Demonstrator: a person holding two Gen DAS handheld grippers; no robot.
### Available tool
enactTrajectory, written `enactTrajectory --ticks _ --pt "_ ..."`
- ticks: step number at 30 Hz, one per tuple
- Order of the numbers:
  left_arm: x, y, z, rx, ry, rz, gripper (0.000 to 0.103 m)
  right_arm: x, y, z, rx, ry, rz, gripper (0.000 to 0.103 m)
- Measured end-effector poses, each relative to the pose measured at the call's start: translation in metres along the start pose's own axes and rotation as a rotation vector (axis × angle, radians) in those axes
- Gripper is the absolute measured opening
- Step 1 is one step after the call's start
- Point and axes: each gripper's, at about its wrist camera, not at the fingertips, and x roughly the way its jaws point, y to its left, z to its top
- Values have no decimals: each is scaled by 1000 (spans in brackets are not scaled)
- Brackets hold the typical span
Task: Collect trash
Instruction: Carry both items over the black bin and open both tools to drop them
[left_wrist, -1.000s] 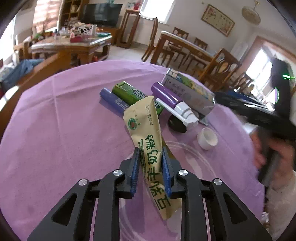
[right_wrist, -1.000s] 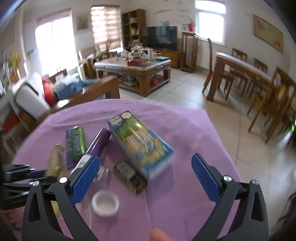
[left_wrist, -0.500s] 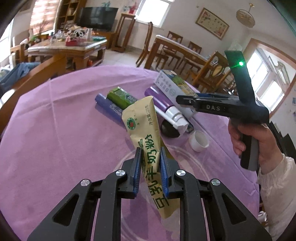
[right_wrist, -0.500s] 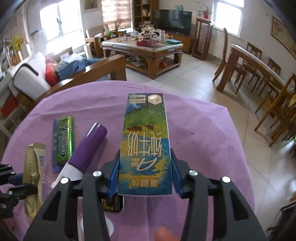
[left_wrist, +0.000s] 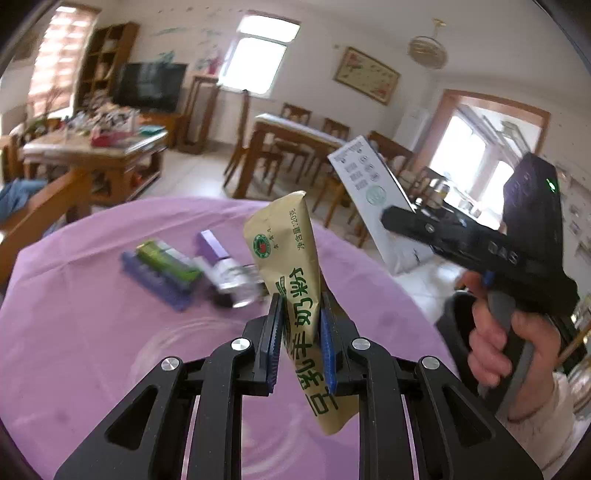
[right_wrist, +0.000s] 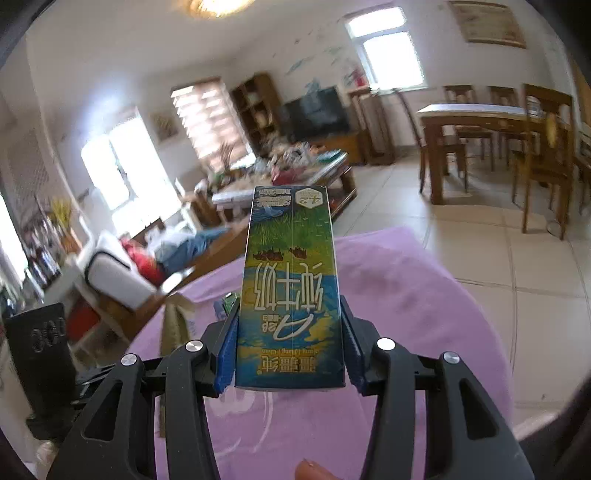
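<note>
In the left wrist view the left gripper (left_wrist: 298, 334) pinches a tan milk-powder sachet (left_wrist: 291, 258), long axis upright, above the purple tablecloth (left_wrist: 74, 314); a black bin (left_wrist: 456, 325) sits off its right edge, nearer the right gripper (left_wrist: 402, 218). In the right wrist view that gripper (right_wrist: 290, 345) clamps a milk carton (right_wrist: 290, 288), which a second ago lay on the cloth and is now lifted clear.

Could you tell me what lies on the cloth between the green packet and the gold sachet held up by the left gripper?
A purple-and-white tube, blurred, in the left wrist view.
</note>
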Motion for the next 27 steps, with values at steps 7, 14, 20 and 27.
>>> enactTrajectory --ticks 7,14,20,27 --pt "22 -82 -4 87 13 -87 19 -86 -45 -19 59 -150 -133 47" --pt "60 -166 -15 164 51 -193 19 -156 -100 -39 137 -248 -262 47" --pt "99 -240 -31 218 88 -281 19 -195 -142 -59 230 -312 -356 47" --pt "141 -304 -48 286 115 -349 19 -222 -177 -81 309 -352 -423 47"
